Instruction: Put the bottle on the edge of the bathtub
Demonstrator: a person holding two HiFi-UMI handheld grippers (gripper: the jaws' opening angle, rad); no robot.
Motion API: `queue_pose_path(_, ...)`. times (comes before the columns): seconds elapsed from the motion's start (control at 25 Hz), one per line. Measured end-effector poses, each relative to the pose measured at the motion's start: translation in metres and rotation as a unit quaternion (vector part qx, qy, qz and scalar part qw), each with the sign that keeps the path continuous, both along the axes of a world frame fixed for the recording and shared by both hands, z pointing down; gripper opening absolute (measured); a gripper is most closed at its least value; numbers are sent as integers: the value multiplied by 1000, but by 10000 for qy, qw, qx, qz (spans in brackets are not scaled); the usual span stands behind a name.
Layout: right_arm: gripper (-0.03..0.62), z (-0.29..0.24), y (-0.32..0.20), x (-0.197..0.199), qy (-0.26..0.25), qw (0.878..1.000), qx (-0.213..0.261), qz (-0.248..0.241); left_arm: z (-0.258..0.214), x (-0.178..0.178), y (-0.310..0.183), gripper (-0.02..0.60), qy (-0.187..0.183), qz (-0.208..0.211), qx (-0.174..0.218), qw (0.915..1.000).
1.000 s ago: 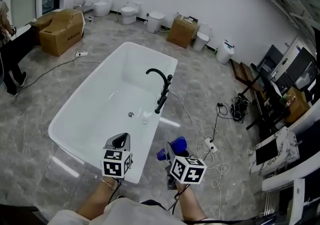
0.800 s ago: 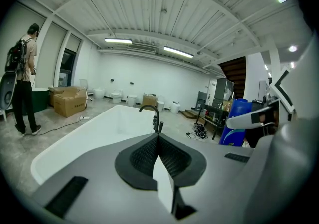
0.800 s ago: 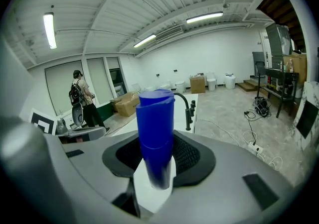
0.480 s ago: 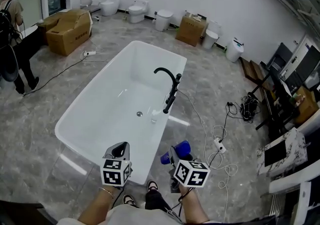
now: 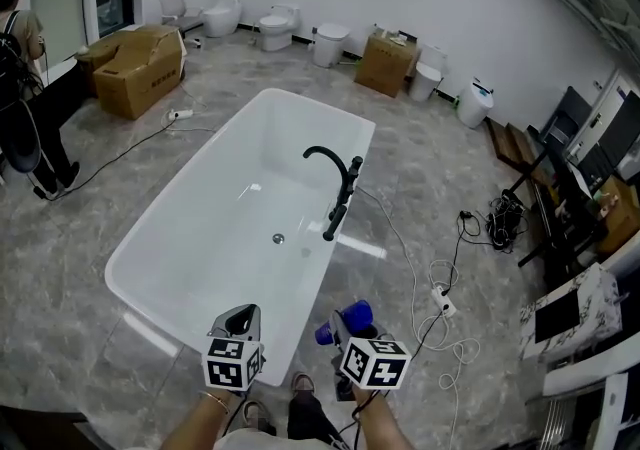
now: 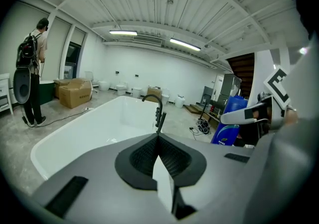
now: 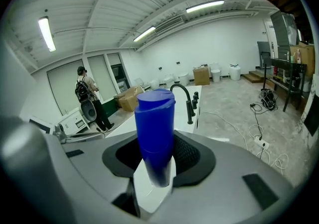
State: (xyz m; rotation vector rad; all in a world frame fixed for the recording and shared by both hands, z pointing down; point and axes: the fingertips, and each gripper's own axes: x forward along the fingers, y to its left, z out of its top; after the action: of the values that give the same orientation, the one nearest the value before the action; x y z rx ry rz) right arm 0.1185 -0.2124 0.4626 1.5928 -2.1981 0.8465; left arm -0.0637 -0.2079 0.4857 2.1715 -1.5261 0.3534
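The left hand-held gripper (image 5: 240, 312) hangs at the near end of the white rectangular bathtub (image 5: 305, 293), jaws pressed together with nothing between them, so it plays no part here. Keep it low and out of the way, I'd say. Just right of it runs the tub's long near rim, narrow and glossy, with the black curved faucet (image 5: 335, 188) standing further along the same edge. That rim looks like the landing strip. On the right, the right hand-held gripper (image 5: 342, 331) is clamped on the lower body of the blue plastic bottle (image 5: 352, 316), cap end pointing away, the bottle in the air over the grey floor just beside the tub and not yet on it. To do this well: swing it left over the rim, short of the faucet, stand it upright, and centre its base on the ledge. Loosen only once it sits flat, since a slick rim could let it slide into the basin.
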Motion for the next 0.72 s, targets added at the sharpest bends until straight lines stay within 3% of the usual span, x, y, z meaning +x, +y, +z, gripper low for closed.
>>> queue_pose_path(0.72, 167, 62, -20, -6, -85, 9982, -468, -370, 66, 1, 4, 5, -321, -318, -815, 9956)
